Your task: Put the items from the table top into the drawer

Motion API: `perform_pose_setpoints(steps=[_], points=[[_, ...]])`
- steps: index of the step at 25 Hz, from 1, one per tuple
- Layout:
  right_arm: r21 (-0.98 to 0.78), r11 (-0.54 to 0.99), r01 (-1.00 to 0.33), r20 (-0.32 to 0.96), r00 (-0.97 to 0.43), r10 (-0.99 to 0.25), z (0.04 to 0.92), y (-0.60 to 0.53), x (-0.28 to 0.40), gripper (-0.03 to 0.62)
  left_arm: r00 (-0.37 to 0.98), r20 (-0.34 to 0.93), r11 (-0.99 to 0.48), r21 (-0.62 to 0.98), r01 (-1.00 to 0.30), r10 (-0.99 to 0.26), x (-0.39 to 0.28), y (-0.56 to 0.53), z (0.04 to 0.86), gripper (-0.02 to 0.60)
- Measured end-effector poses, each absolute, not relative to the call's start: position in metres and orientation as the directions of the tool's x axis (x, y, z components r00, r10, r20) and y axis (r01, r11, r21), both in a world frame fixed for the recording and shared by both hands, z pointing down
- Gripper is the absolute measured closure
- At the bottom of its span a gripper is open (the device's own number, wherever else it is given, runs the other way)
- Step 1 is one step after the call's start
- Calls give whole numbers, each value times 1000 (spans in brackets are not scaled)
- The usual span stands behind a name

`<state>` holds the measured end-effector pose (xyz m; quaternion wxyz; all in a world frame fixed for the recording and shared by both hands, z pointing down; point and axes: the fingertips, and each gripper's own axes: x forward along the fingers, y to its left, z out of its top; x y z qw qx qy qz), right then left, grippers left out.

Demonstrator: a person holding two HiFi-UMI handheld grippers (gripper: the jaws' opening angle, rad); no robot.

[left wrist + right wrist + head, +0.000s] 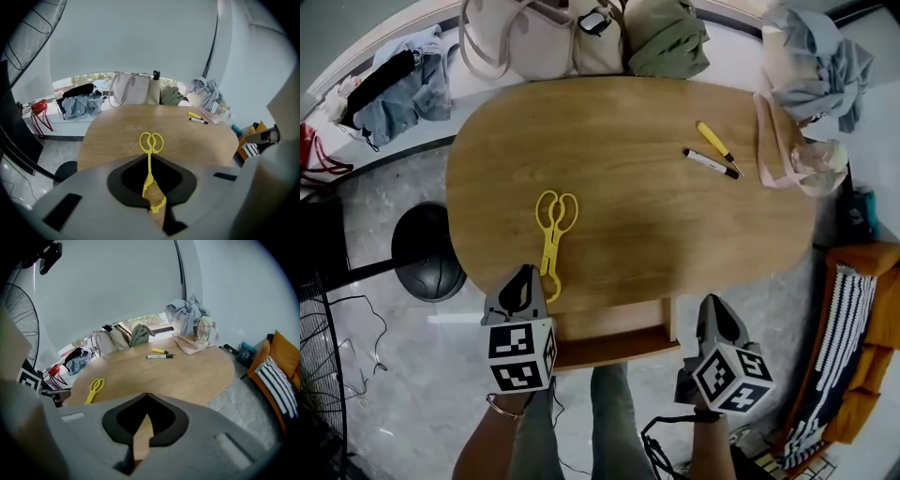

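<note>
Yellow plastic tongs lie on the oval wooden table, near its front left. A yellow pen and a black-capped white marker lie side by side at the far right. The wooden drawer stands pulled out a little under the near table edge. My left gripper hangs at the table's front edge, just short of the tongs' tips, shut and empty. Right of the drawer, my right gripper is also shut, holding nothing.
A pink tote bag rests on the table's right end. Beige bags and green cloth stand on the sill behind. A black stool stands left of the table, and an orange seat to the right.
</note>
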<state>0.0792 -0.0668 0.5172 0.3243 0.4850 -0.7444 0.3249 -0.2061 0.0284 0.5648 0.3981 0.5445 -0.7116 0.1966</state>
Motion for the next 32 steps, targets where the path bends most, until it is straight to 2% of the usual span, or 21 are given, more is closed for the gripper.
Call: perform_pose_setpoints(steps=[1,2,3,6,9,11,16,24,32], points=[[-168,315,-934,800,-316,-511,517,-67,82,589,-78,782,320,160,-934,-619,-205,27,565,583],[-166,312,-936,802,-312,-510,517,-68,84,589,-64,784,310,167,-936,-617,-203,25,565,544],[-163,310,-937,803,-309,-510,516,-68,87,589,-49,788,299,175,-938,-614,-200,24,565,449],[-158,303,-940,806,-300,-510,517,-69,94,588,-22,800,280,184,-942,-599,-195,21,571,439],[-155,296,-943,808,-293,-511,518,-69,101,589,25,816,249,206,-946,-578,-190,18,582,371],[-154,290,-944,810,-289,-511,519,-67,104,589,66,828,217,222,-951,-557,-187,16,591,348],[-154,271,-950,816,-277,-508,524,-64,116,588,89,870,145,180,-973,-485,-184,12,613,333],[-166,237,-957,823,-267,-501,532,-57,127,589,64,911,141,132,-981,-408,-187,8,638,333],[-185,209,-960,824,-267,-500,539,-56,132,589,29,923,121,82,-989,-384,-191,1,647,334]])
